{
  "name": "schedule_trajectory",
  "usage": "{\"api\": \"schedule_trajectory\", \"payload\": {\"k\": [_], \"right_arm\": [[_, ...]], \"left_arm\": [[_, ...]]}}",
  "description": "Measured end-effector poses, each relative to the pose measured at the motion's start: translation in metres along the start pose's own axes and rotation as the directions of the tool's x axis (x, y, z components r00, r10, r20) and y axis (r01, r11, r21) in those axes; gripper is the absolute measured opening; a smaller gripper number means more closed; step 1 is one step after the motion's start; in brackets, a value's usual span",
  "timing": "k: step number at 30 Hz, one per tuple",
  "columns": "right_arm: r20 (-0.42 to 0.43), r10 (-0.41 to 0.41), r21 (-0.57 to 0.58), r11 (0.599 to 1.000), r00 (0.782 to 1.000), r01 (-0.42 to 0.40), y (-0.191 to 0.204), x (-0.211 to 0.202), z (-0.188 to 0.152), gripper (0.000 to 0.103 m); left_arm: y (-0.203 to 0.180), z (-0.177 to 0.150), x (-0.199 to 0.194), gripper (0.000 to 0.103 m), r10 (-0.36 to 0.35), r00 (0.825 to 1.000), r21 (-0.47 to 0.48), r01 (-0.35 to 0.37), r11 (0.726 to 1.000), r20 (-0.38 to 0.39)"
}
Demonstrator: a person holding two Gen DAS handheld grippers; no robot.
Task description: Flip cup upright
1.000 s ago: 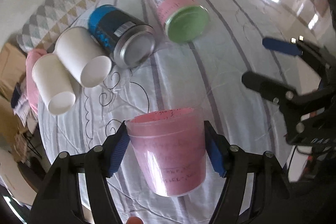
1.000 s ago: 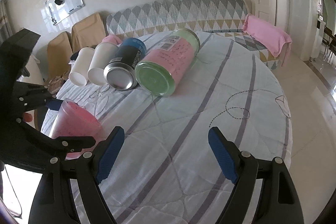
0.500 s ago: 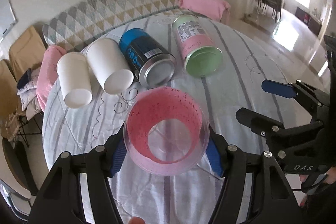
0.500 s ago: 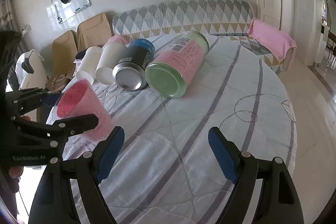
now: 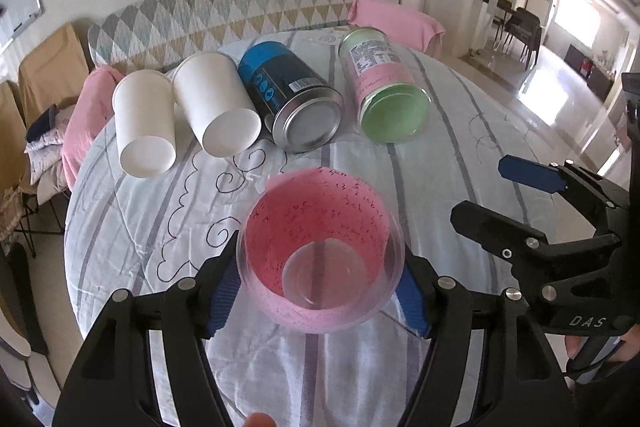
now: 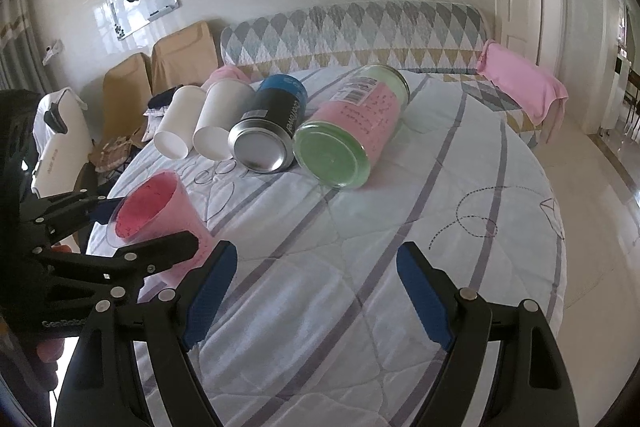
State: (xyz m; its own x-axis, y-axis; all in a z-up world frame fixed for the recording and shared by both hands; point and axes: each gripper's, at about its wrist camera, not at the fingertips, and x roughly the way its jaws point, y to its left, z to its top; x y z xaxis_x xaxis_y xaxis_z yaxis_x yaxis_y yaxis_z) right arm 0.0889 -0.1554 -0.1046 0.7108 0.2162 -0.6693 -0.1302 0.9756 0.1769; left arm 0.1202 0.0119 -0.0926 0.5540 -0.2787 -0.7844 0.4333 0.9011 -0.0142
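A clear plastic cup with a pink lining (image 5: pixel 320 259) sits between the blue pads of my left gripper (image 5: pixel 318 287), which is shut on it. Its mouth faces up and toward the left wrist camera, slightly tilted, just above the striped quilt. In the right wrist view the same cup (image 6: pixel 160 215) leans at the left, held by the left gripper (image 6: pixel 132 227). My right gripper (image 6: pixel 316 291) is open and empty over the quilt, right of the cup; it also shows in the left wrist view (image 5: pixel 516 195).
Two white paper cups (image 5: pixel 146 125) (image 5: pixel 218 107), a blue tin (image 5: pixel 292 99) and a green-lidded jar (image 5: pixel 384 87) lie on their sides at the back of the round quilted table (image 6: pixel 460 187). A patterned sofa (image 6: pixel 360 27) stands behind.
The left gripper has turned the pink cup from bottom-up to mouth-up and lowered it toward the quilt. The right gripper has stayed open, almost still.
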Motion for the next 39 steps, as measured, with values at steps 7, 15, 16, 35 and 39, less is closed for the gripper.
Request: {"api": "schedule_trajectory", "payload": {"k": [7,15,16,35,39], "right_arm": [[0.012,-0.014,-0.003,1.0,1.0,0.014,0.003,-0.008,0.002,0.083],[0.037,-0.046,-0.015,0.999,0.998,0.047,0.01,-0.026,0.006,0.083],[0.038,-0.052,-0.018,0.998,0.998,0.053,0.012,-0.028,0.006,0.083],[0.183,-0.055,-0.058,0.996,0.981,0.067,0.046,-0.094,0.01,0.083],[0.218,-0.055,-0.057,0.996,0.974,0.069,0.045,-0.108,0.01,0.083]], "left_arm": [[0.006,-0.006,-0.017,0.089,0.04,0.998,-0.021,-0.039,0.999,0.053],[-0.003,-0.02,-0.048,0.096,0.168,0.973,-0.019,-0.167,0.986,0.16],[-0.005,-0.021,-0.052,0.097,0.189,0.967,-0.018,-0.188,0.982,0.17],[-0.014,-0.051,-0.118,0.102,0.291,0.903,-0.202,-0.236,0.951,0.317],[-0.024,-0.053,-0.126,0.103,0.305,0.888,-0.226,-0.237,0.945,0.345]]}}
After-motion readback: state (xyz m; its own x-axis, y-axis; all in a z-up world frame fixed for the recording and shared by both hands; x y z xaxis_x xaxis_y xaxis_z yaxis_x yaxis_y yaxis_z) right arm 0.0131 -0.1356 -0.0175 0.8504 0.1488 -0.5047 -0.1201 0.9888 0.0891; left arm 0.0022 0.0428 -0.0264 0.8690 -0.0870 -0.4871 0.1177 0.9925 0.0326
